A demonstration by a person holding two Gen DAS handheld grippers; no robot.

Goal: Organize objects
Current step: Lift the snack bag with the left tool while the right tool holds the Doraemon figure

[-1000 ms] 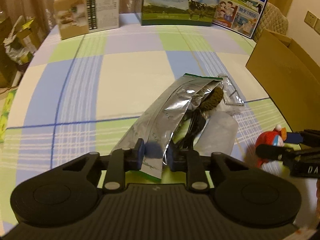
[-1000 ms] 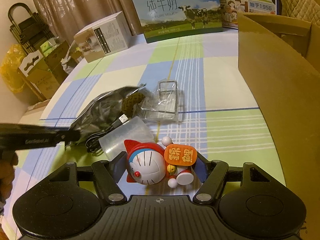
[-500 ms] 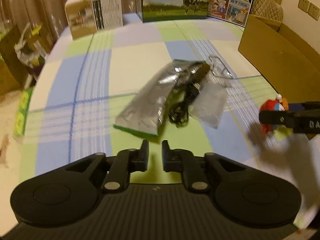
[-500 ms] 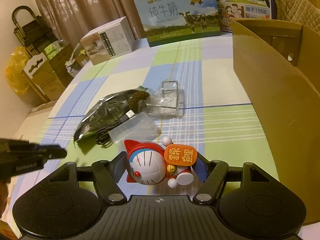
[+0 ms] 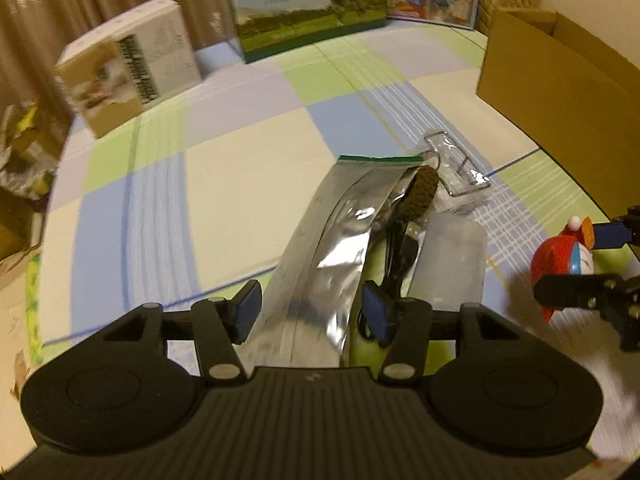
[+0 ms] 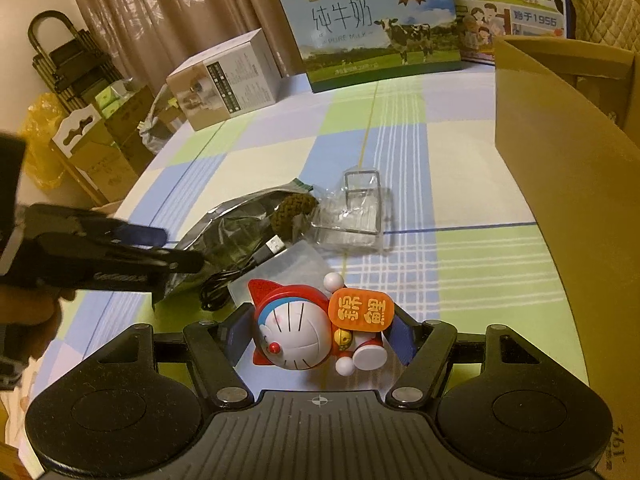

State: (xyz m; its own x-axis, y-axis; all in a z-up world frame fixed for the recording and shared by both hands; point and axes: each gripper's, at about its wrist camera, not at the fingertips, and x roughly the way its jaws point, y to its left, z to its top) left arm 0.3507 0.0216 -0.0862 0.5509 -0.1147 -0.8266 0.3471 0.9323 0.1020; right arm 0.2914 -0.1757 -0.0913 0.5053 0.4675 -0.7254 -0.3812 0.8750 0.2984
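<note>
Readable: "纯牛奶" and "PURE MILK" on the milk carton point(image 6: 378, 28); "1956" on the blue box point(image 6: 516, 8).

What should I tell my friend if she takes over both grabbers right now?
Left gripper: jaws opening around the near end of the silver foil bag, pads not pressing it.
Right gripper: shut on the cat toy, held above the table.
On the checked tablecloth: foil bag, brown knitted piece, black USB cable, clear plastic packaging, all bunched together.
Cardboard box stands open at the right.
Done: toy picked up.
Left: probably put the toy and the pile in the box.
</note>
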